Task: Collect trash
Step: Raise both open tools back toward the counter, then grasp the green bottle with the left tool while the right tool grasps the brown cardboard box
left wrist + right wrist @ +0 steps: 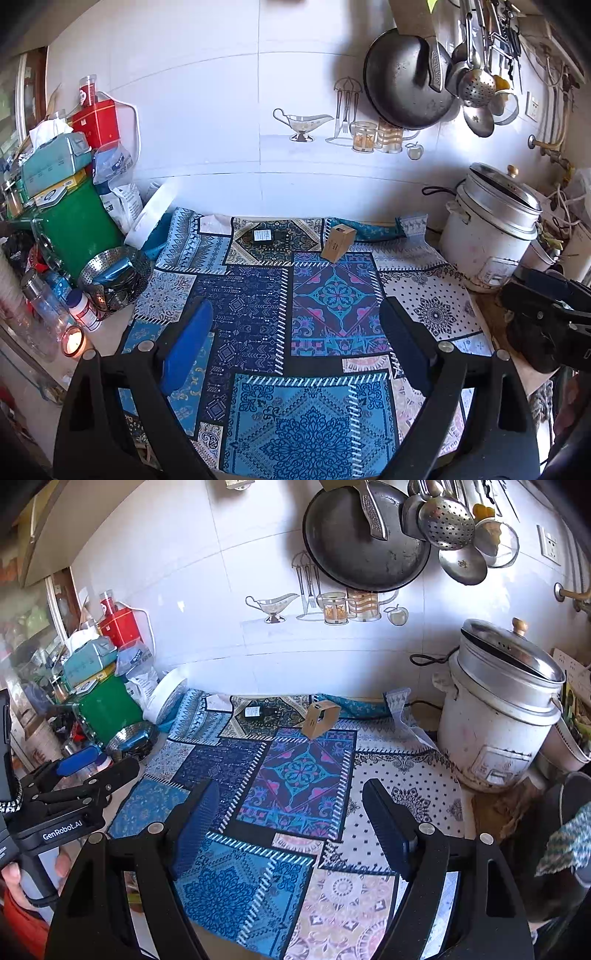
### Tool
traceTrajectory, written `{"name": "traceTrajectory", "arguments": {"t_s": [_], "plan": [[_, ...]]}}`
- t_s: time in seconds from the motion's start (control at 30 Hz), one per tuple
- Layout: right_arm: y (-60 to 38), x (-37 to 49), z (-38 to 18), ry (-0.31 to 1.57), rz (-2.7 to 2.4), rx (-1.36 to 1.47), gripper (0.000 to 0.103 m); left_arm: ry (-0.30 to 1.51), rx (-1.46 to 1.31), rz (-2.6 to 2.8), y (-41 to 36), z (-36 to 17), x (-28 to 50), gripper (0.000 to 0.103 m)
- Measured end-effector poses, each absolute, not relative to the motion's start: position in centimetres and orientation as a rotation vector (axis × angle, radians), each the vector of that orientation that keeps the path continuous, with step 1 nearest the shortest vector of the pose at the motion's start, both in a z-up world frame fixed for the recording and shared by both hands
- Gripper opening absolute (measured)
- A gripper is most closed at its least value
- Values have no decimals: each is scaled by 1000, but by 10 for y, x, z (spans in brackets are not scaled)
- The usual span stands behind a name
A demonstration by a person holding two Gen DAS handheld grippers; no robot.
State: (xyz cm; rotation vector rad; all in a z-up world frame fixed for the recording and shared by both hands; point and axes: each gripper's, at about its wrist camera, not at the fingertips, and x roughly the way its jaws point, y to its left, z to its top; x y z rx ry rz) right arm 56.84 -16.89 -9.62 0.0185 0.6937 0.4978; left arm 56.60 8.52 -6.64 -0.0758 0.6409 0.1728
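Jaws spread and empty on both the left gripper (295, 347) and right gripper (291, 827), one cardboard box (337, 243) and one dark packet (265, 235) near the bench's back edge

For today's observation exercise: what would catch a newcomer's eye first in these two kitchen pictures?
First the bright patchwork cloth spread across the counter, with a small cardboard box lying near its far edge. Then the black pan hanging on the white wall, above the rice cooker at the right.
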Motion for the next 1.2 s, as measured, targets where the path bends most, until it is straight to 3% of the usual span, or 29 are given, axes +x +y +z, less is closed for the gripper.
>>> {"name": "traceTrajectory", "arguments": {"t_s": [0.27,0.6,0.97,1.2], "plan": [[-153,632,-117,755,491,46,77,656,-62,193,107,-73,622,96],[-86,721,-159,848,335,75,77,719,-37,126,190,-112,718,96],[-20,867,-263,1029,170,198,77,879,-82,133,271,-193,780,96],[-12,905,-303,1091,82,249,77,961,-145,111,294,-234,817,96]]}}
